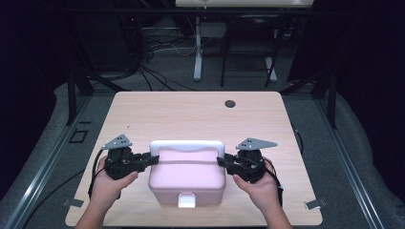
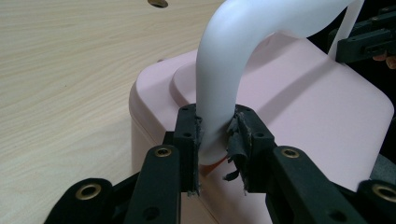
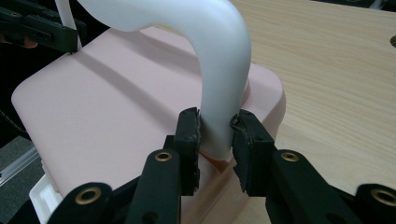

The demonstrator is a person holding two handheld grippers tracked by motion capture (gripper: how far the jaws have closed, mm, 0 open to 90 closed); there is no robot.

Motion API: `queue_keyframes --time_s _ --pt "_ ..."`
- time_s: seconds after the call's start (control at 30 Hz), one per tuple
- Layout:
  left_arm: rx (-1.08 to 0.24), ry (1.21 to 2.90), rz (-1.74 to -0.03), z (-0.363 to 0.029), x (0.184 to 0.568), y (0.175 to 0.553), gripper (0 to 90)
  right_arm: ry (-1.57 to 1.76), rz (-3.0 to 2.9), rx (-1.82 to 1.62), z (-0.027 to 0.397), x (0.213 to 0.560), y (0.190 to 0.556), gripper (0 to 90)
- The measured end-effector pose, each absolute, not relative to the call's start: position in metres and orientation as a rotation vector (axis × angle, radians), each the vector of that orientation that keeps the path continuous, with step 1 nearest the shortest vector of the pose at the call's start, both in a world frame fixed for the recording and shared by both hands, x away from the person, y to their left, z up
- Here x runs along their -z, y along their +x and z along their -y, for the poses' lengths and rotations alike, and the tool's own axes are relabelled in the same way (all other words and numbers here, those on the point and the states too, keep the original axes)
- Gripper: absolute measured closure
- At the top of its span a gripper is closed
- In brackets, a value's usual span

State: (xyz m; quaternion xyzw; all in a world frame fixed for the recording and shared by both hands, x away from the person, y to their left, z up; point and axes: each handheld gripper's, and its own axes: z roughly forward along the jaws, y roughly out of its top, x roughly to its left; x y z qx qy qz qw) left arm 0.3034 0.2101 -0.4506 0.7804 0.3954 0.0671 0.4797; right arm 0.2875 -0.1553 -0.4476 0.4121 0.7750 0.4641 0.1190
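A pink lidded box (image 1: 186, 179) with a white arched handle (image 1: 187, 144) sits on the wooden table near its front edge. My left gripper (image 1: 154, 160) comes in from the left and grips the handle's left leg where it meets the lid. In the left gripper view the pads of the left gripper (image 2: 215, 135) press both sides of the white handle (image 2: 224, 70). My right gripper (image 1: 220, 161) holds the handle's right leg in the same way. In the right gripper view the right gripper (image 3: 217, 128) clamps the handle (image 3: 219, 56) just above the pink lid (image 3: 102, 102).
A white latch (image 1: 186, 200) sticks out of the box's front side. The light wooden table (image 1: 191, 114) has a small dark hole (image 1: 230, 103) near its far edge. Dark floor, cables and table legs lie beyond.
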Motion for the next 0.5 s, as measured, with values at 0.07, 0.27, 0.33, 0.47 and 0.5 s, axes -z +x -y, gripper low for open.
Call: queue_keyframes --time_s 0.07,0.27,0.33,0.47,0.5 --pt "-0.163 1.904 -0.965 -0.2101 0.4506 0.3033 73.1 1.204 -2.265 -1.356 0.1552 0.4474 0.2871 73.0" --pt "-0.167 1.903 -0.966 -0.2099 0.4504 0.3032 73.6 1.203 -2.263 -1.348 0.1548 0.4467 0.2861 73.4" --pt "-0.168 1.906 -0.966 -0.2099 0.4500 0.3036 73.7 1.205 -2.261 -1.345 0.1546 0.4464 0.2855 73.5" --pt "-0.158 1.899 -0.970 -0.2099 0.4502 0.3046 73.8 1.209 -2.259 -1.345 0.1546 0.4459 0.2853 73.6" --pt "-0.160 1.899 -0.969 -0.2098 0.4503 0.3048 73.8 1.209 -2.262 -1.345 0.1549 0.4457 0.2853 73.7"
